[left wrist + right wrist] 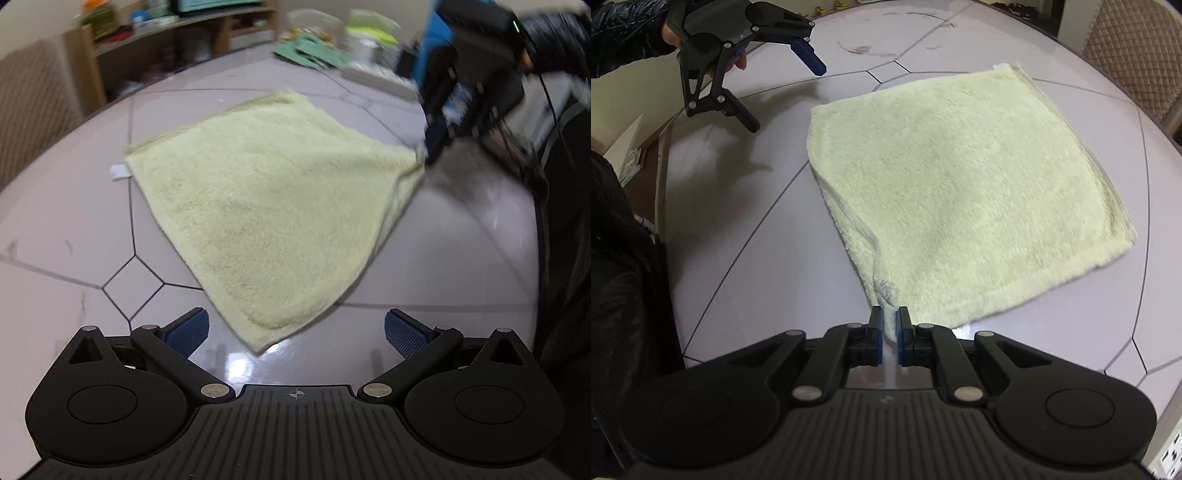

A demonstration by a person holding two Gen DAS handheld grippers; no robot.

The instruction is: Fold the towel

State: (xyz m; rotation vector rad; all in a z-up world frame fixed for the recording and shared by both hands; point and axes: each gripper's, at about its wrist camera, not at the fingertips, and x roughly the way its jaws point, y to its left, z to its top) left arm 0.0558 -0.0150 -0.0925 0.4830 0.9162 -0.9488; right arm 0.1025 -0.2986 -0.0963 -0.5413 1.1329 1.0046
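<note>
A: Pale towel (960,192) lies spread on the table (746,258); right gripper (890,328) is pinching its near corner.

B: Left gripper (295,328) hangs spread wide beside the towel's next corner. Soft, light, floppy plush; corners look like the best hold.

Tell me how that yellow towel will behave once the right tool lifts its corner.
Probably floppy: the towel already bunches where the right tool pinches its corner. Likely light, being thin, fluffy cloth. It may slide easily on the glossy table.

A home: cluttered shelves (159,40), quilted chair (1137,55).
</note>
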